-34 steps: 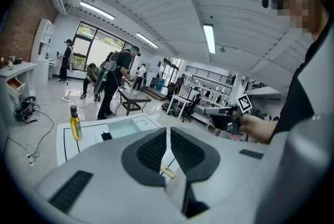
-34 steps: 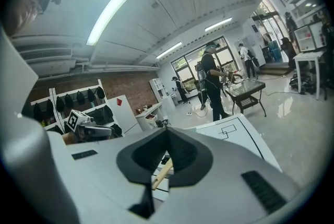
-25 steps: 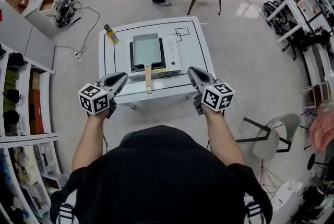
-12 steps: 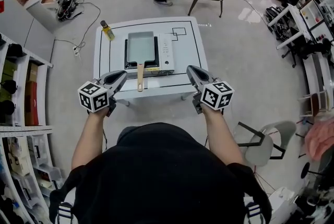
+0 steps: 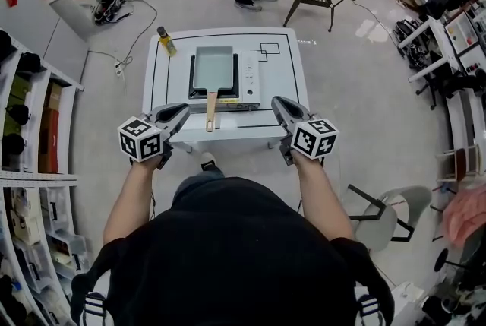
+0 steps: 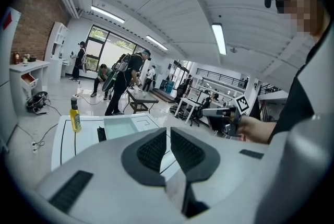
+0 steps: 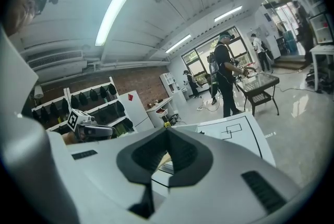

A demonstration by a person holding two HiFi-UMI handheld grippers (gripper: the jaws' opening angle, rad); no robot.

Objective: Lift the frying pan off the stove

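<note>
While the frying pan (image 5: 213,66) sits on the stove (image 5: 250,80) in the middle of the table (image 5: 287,77), its handle pointing toward the near edge, the left gripper (image 5: 182,112) and right gripper (image 5: 276,102) hover at that edge, jaws pressed together, empty.

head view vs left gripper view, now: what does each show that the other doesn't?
Head view only: the wooden handle pointing toward the person, and the grey chair. Left gripper view only: ceiling lights, and a close look at the left gripper, jaws shut with nothing between them. Both: frying pan on the stove, yellow bottle, white table, right gripper.
</note>
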